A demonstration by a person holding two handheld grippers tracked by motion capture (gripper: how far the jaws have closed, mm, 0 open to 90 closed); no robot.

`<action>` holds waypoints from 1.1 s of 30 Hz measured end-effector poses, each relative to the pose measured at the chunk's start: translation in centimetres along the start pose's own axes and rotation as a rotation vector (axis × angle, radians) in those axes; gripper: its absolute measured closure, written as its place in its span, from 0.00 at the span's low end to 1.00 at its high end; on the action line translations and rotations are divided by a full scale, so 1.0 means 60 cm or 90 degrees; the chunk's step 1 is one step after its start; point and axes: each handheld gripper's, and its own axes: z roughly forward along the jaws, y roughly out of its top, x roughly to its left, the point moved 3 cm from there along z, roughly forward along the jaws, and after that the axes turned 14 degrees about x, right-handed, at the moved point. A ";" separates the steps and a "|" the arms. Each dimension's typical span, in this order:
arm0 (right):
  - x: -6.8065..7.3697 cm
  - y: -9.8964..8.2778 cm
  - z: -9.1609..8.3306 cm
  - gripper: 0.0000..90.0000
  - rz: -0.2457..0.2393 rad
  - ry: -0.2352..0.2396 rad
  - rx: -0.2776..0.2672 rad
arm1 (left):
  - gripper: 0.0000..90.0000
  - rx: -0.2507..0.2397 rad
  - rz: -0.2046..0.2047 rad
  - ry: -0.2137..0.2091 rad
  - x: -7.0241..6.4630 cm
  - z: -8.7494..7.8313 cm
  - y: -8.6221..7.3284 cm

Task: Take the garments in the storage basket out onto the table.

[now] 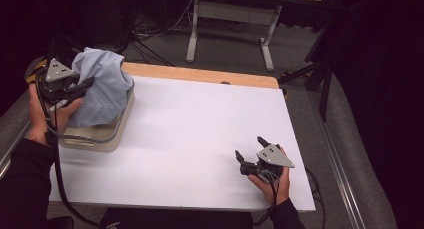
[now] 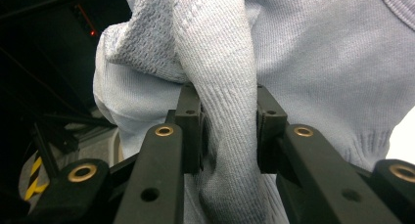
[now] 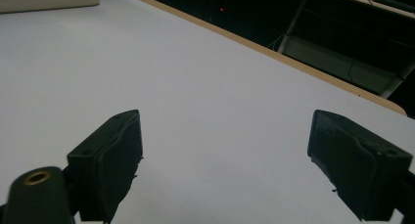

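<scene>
White worktop, bare mid; L gripper fingers pinching blue sweater fold, partly lifted from beige bin; R gripper fingers spread, idle; unloading barely begun.

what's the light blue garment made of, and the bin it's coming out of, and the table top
Garment: looks like soft knitted yarn, maybe cotton or wool; ribbed loops show where the left gripper pinches a fold.
Bin: probably smooth moulded plastic, beige, with rounded corners.
Table top: matt white sheet over a wood-coloured board, seen at the far edge.

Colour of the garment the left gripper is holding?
Pale blue knit sweater, plain with ribbed folds; the left gripper view shows it best.
</scene>
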 end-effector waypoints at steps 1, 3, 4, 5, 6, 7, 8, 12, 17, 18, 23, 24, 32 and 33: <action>-0.001 0.000 0.000 0.15 0.000 -0.001 0.000 | 0.79 -0.012 0.000 -0.003 -0.002 -0.005 0.003; -0.003 0.000 -0.001 0.15 0.002 -0.002 -0.001 | 0.79 -0.030 0.000 -0.013 -0.008 -0.016 0.010; -0.006 0.000 -0.001 0.15 0.004 -0.005 -0.001 | 0.79 -0.037 0.000 -0.017 -0.012 -0.021 0.013; -0.007 0.000 -0.002 0.15 0.008 -0.003 -0.002 | 0.79 -0.044 0.002 -0.022 -0.017 -0.026 0.017; -0.008 -0.001 -0.003 0.15 0.009 -0.004 -0.003 | 0.79 -0.048 0.006 -0.027 -0.022 -0.029 0.020; -0.009 -0.001 -0.003 0.15 0.009 -0.006 -0.003 | 0.79 -0.052 0.012 -0.031 -0.028 -0.033 0.024; -0.010 -0.001 -0.004 0.15 0.009 -0.006 -0.004 | 0.79 -0.056 0.017 -0.034 -0.034 -0.036 0.027; -0.012 0.000 -0.006 0.15 0.008 -0.007 -0.007 | 0.79 -0.074 0.035 -0.055 -0.062 -0.045 0.037; -0.012 0.000 -0.008 0.15 0.009 -0.005 -0.010 | 0.79 -0.099 0.056 -0.092 -0.099 -0.052 0.051; -0.012 0.000 -0.008 0.14 0.008 -0.006 -0.011 | 0.79 -0.101 0.060 -0.098 -0.103 -0.053 0.053; -0.013 0.000 -0.010 0.15 0.007 -0.007 -0.013 | 0.79 -0.112 0.074 -0.128 -0.130 -0.050 0.062; -0.013 0.000 -0.010 0.15 0.007 -0.007 -0.014 | 0.79 -0.113 0.077 -0.129 -0.135 -0.048 0.062; -0.011 0.001 -0.010 0.15 0.004 -0.004 -0.014 | 0.79 -0.112 0.094 -0.151 -0.165 -0.042 0.062; -0.011 0.001 -0.010 0.15 0.004 -0.004 -0.014 | 0.79 -0.114 0.094 -0.158 -0.170 -0.041 0.062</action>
